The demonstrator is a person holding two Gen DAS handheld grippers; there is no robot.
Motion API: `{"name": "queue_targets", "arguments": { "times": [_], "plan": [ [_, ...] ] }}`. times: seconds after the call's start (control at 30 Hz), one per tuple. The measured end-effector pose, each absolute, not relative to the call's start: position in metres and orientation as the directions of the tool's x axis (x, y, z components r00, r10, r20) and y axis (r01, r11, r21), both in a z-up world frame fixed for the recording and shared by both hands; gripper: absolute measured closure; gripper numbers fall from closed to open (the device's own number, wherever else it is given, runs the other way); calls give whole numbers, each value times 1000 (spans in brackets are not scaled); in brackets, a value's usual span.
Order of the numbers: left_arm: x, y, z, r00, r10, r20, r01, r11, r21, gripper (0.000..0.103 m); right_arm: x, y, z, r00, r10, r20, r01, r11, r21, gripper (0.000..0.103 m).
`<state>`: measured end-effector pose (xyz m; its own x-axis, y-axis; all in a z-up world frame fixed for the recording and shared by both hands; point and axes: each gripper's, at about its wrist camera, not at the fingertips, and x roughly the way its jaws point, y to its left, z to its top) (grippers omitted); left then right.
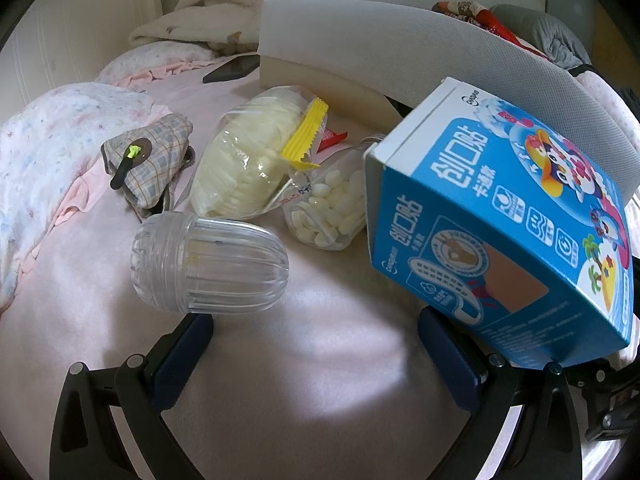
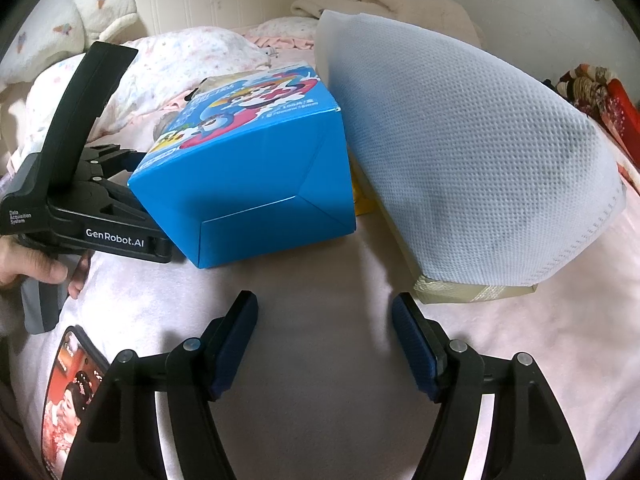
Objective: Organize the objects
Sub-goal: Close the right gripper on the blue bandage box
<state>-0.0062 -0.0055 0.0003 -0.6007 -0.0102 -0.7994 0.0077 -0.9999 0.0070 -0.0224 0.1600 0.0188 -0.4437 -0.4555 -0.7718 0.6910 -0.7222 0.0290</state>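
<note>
The glossy blue cardboard plaster box stands tilted on the soft pink blanket, beside a ribbed clear plastic jar and white mesh-fabric bin. Both the left hand-held gripper and right hand-held gripper gape, empty.

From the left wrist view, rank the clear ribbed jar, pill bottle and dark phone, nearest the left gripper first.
1. Clear ribbed jar, lying just beyond the left gripper's left finger.
2. Pill bottle, centre, behind the jar.
3. Dark phone, far back by the bedding.
</note>
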Motion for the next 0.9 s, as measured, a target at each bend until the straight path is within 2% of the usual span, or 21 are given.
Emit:
{"name": "queue_targets", "arguments": {
  "times": [0.3,0.4,0.53,0.6,0.73,0.9],
  "plan": [
    [-11,-5,-2,-602,-8,-798,15,-1000,-2,0,-24,168,18,-437,-464,-770,691,-722,43,32],
    [-13,-5,-1,-600,-10,-800,19,-1000,-2,5,-22,160,19,-442,-459,-771,691,-722,34,32],
    [-15,-4,0,-608,10,-794,1,-1000,-13,18,-24,162,19,-443,-458,-771,691,-722,31,32],
    [-17,-4,0,-610,11,-793,-1,-1000,-13,18,-23,161,19,-443,-458,-771,691,-722,32,32],
    [-20,-3,-2,-596,25,-803,-18,-1000,-18,8,-24,162,19,-443,-457,-771,691,-722,31,32],
    [-23,-4,0,-561,25,-827,-17,-1000,-19,8,-28,164,19,-445,-456,-771,691,-722,28,32]
  ]
}}
